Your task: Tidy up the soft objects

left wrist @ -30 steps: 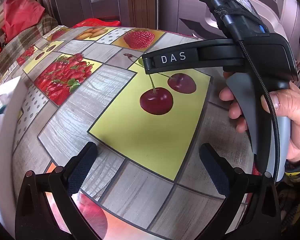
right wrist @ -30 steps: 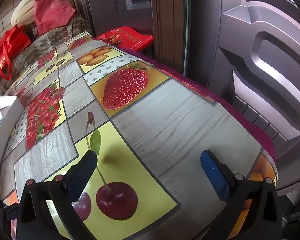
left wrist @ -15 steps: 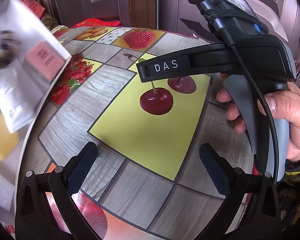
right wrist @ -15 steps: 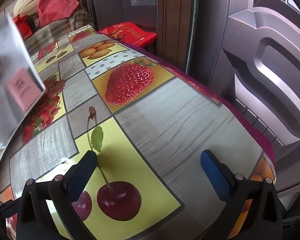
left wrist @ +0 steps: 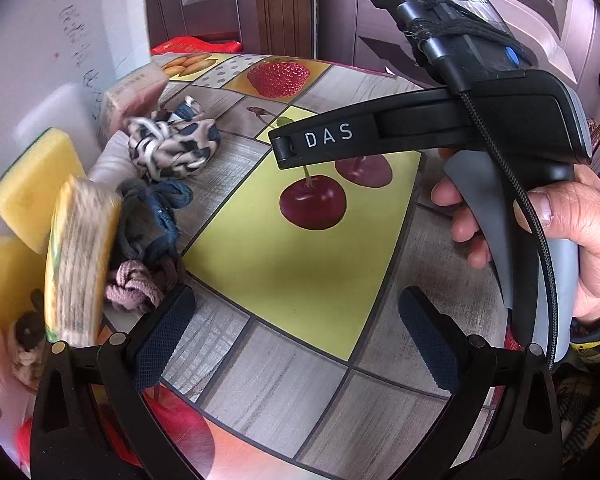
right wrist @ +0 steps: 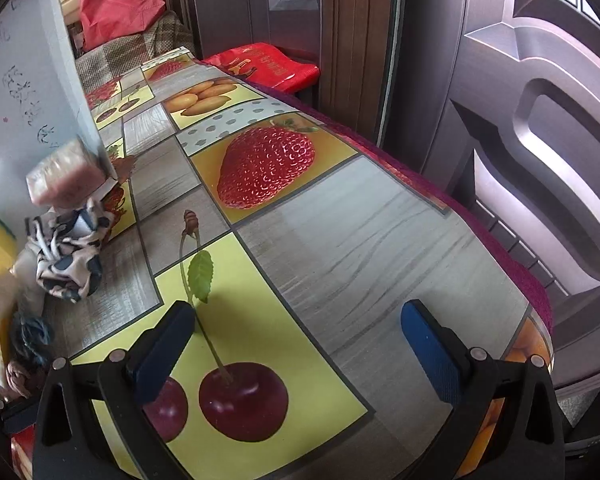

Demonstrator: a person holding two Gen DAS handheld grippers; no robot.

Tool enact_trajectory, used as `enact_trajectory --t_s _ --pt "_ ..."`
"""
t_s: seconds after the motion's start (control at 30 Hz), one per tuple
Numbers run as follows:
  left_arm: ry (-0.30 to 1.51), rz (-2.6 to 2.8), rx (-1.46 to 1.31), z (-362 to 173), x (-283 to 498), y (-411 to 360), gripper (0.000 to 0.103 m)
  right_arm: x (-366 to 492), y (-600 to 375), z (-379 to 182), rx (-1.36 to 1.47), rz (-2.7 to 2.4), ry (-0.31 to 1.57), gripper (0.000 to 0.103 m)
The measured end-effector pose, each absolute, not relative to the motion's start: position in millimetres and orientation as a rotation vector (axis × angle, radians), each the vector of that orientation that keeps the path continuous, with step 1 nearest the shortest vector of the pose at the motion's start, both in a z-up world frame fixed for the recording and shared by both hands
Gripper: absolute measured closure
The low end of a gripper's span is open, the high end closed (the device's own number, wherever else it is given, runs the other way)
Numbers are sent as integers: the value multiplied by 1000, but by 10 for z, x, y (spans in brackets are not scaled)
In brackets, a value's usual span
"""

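Scrunchies [left wrist: 172,148], sponges [left wrist: 32,176]: heaped at left of frame on table [left wrist: 300,360]; judged light, limp, compressible, best pinched mid-bulk. Left tongs [left wrist: 296,340] and right tongs [right wrist: 296,344] stood wide, empty.

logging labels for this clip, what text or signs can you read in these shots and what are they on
"DAS": white letters on the right gripper's black arm, seen from the left wrist view.
Handwritten marks on the white board: not legible.
Print on the pink pack: blurred, unreadable.
Print on the red bag: too small to read.
Print on the yellow-edged pack: motion-blurred, unreadable.
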State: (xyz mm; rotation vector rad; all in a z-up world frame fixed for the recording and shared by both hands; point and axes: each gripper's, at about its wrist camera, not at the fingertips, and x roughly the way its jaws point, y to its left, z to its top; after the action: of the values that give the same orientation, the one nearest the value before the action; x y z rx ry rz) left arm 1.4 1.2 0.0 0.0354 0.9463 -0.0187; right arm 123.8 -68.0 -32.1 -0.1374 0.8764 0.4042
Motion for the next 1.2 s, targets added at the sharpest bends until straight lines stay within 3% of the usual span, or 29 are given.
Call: enact_trajectory --t_s 1.2 --pt "946 -18 36 0 13 11 1 1231 -655 -326 -137 407 875 0"
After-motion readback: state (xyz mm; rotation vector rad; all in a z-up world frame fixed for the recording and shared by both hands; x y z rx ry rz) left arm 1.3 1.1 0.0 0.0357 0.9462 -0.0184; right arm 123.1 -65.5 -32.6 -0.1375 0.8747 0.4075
